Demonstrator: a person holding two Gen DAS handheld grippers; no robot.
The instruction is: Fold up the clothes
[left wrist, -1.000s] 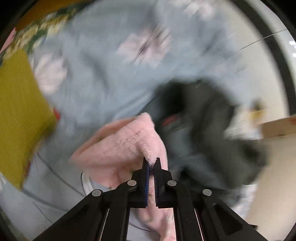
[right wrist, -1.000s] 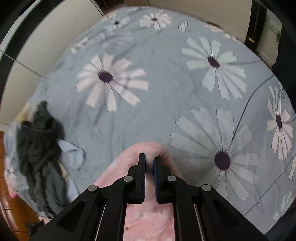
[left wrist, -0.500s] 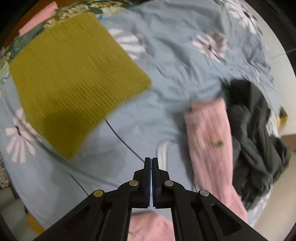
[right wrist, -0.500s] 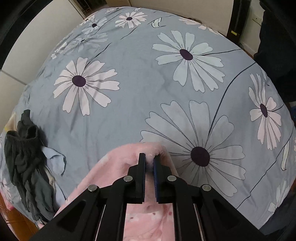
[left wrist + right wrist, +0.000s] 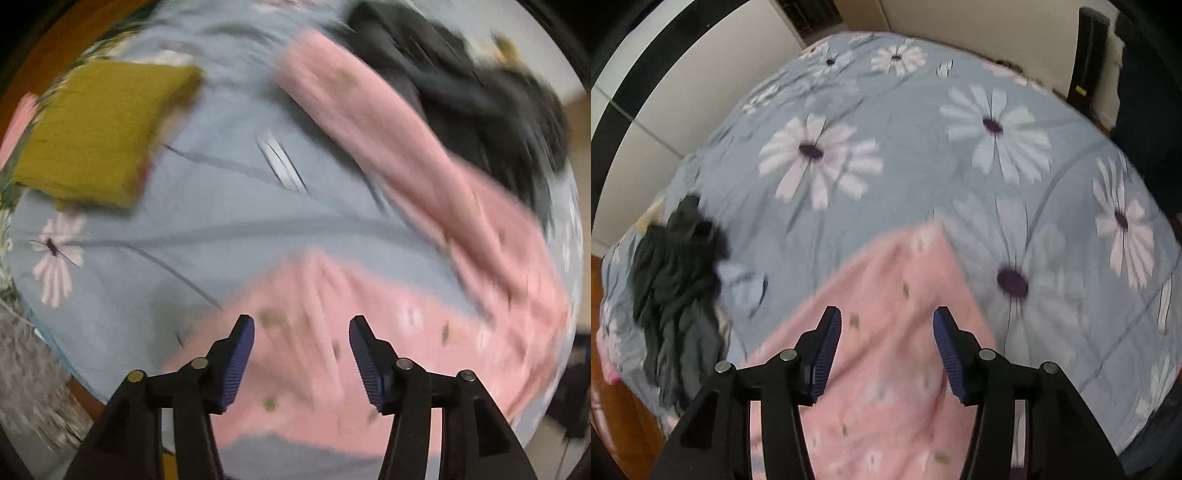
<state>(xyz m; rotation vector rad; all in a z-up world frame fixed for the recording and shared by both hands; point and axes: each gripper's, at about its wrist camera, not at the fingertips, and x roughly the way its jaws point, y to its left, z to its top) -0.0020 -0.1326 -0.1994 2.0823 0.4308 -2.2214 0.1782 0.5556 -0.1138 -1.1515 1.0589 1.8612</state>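
1. The surface is a bed covered by a blue-grey bedspread printed with large white daisies with dark centres; thin dark lines cross the cloth.
2. In the left wrist view, blurred by motion, a mustard-yellow folded knit lies near the bed's far left edge, well apart from the pink garment.
3. Beyond that edge, on the left, a strip of orange-brown wood and a grey fuzzy patch of floor covering show.
4. The left gripper has its blue-padded jaws spread wide, with nothing between them; it hangs over the pink garment, which lies flat on the bedspread.
5. One long pink part of the garment runs toward the far right of this view and touches a heap of dark grey clothes near the bed's edge.
6. In the right wrist view the same dark grey clothes sit at the bed's left edge, above brown wooden floor.
7. The right gripper is likewise wide apart and holds nothing, over the pink garment, whose corner points toward the middle of the bed.
8. Cream wall panels with dark bands stand behind the bed on the left; a dark upright panel stands at the far right.
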